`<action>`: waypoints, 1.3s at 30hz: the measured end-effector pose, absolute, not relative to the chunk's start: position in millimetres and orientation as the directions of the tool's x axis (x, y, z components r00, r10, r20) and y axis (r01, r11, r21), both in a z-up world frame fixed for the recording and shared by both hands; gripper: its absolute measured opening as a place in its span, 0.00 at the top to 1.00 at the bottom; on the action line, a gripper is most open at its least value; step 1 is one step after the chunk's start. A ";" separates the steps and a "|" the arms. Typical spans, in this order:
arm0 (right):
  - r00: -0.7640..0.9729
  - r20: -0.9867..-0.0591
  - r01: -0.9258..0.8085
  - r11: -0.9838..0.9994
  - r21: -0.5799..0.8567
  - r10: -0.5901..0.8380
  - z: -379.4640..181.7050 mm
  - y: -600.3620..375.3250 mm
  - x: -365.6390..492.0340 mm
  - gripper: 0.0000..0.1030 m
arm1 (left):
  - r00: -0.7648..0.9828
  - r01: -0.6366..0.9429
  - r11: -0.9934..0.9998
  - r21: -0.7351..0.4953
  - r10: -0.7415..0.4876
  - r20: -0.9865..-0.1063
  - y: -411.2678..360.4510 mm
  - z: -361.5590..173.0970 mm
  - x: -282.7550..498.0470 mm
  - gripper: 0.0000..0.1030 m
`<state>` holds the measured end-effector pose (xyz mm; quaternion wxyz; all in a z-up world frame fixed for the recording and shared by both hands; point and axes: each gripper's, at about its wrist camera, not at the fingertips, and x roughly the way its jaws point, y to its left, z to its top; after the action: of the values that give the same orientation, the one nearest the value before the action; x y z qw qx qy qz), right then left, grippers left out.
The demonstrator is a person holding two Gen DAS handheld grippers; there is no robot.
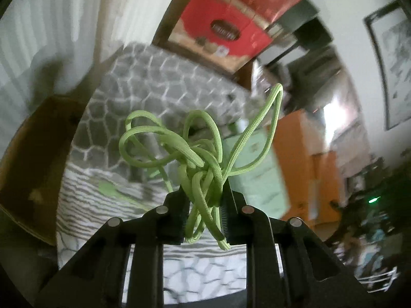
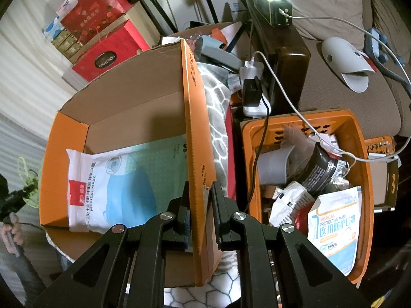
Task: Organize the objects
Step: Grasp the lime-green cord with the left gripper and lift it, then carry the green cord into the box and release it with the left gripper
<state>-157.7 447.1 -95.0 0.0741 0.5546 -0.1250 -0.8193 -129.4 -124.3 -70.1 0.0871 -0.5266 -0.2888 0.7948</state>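
Left hand-held gripper (image 1: 204,200) clamps tangled green cord (image 1: 195,154) – loops stick out ahead of jaws. Right hand-held gripper (image 2: 200,200) pinches orange box (image 2: 64,138) wall – mask pack (image 2: 102,187) inside, left of jaws.

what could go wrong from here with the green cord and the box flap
1. The left gripper pinches only part of the tangled green cord; loose loops may snag or slip free.
2. The right gripper clamps the orange box by one thin, torn-edged flap, which might bend or tear.
3. White cables trail over the orange basket and could catch.
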 end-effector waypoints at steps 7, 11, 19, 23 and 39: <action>-0.374 -0.890 -0.018 -0.957 0.288 -0.261 -95.3 447.4 -157.6 0.88 | -0.502 0.082 -0.806 -0.586 0.474 -0.723 -112.7 -15.9 -141.7 0.81; -0.374 -0.890 -0.018 -0.958 0.288 -0.261 -95.5 447.3 -157.6 0.88 | -0.523 0.025 -0.806 -0.591 0.493 -0.695 -96.3 8.9 -147.9 0.81; -0.374 -0.890 -0.018 -0.958 0.287 -0.260 -95.3 447.2 -157.6 0.87 | -0.555 -0.106 -0.788 -0.606 0.552 -0.622 -44.4 56.0 -161.6 0.81; -0.374 -0.890 -0.018 -0.958 0.288 -0.260 -94.9 446.9 -157.7 0.87 | -0.542 -0.159 -0.788 -0.594 0.573 -0.615 -9.6 68.1 -173.4 0.81; -0.375 -0.889 -0.020 -0.957 0.290 -0.262 -95.6 446.4 -157.3 0.87 | -0.391 -0.244 -0.803 -0.544 0.595 -0.703 106.7 27.8 -220.9 0.81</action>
<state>-157.3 446.4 -95.6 0.0738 0.5541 -0.1272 -0.8193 -220.9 106.7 27.8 0.2575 -0.4883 -0.1795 0.8143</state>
